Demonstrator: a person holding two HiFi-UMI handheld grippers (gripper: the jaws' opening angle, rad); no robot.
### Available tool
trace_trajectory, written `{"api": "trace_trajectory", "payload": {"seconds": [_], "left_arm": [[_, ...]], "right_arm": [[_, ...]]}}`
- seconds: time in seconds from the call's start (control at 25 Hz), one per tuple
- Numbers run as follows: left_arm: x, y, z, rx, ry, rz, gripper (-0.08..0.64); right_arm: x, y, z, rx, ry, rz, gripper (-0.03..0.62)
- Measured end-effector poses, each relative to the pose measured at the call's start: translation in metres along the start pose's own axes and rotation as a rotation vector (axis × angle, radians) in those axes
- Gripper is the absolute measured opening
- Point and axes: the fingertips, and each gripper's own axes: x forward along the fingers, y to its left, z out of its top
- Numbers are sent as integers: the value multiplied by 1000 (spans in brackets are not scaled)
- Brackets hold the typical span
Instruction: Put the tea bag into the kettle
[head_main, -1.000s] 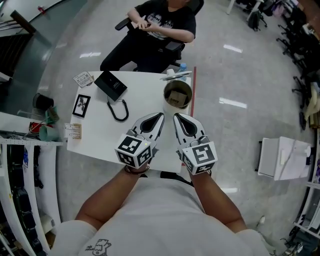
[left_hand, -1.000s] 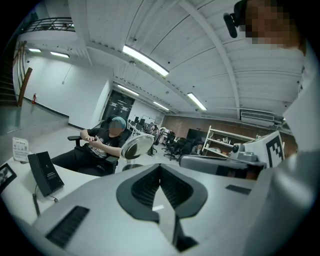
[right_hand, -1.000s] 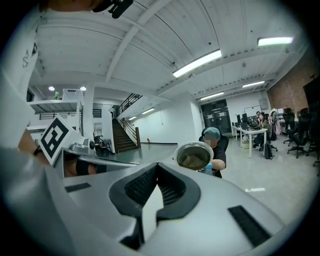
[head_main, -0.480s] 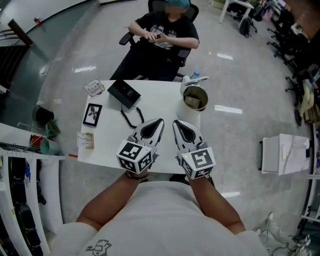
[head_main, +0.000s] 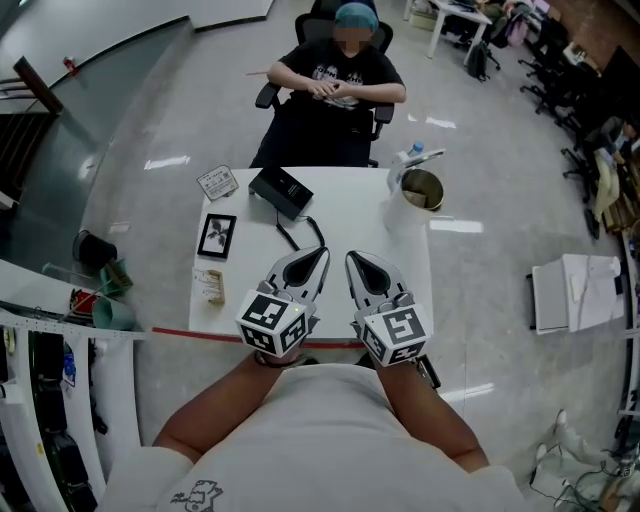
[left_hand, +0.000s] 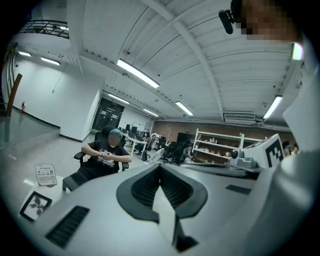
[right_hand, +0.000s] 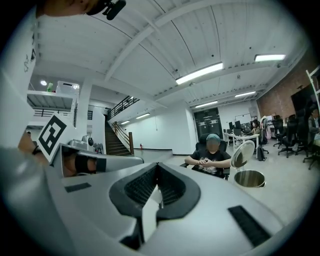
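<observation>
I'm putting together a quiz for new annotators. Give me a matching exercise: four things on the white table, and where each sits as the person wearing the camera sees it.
Things:
1. kettle
2. black box
3. framed picture
4. white card

Places:
A. far left corner
B. far right corner
C. left side, just nearer than the card
D. far edge, near the middle

Pairs: 1-B, 2-D, 3-C, 4-A

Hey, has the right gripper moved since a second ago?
Yes. Judged against the kettle, the right gripper has drawn back and to the left. It was just short of the kettle and now sits well apart from it.
</observation>
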Motion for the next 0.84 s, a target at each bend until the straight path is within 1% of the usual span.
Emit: {"api": "trace_trajectory", "payload": {"seconds": [0.12, 0.32, 0.56, 0.84], "left_arm": [[-28, 5, 0, 11, -5, -1, 9], [-65, 9, 0, 2, -18, 10, 9], [-83, 1, -1, 6, -26, 6, 9], [-97, -1, -2, 5, -27, 9, 9]], "right_arm": [[-1, 28, -3, 0, -6, -4, 11], [-7, 63, -3, -22, -6, 3, 11], [-15, 83, -1, -46, -3, 14, 11], [-21, 96, -3, -48, -1, 19, 11]]}}
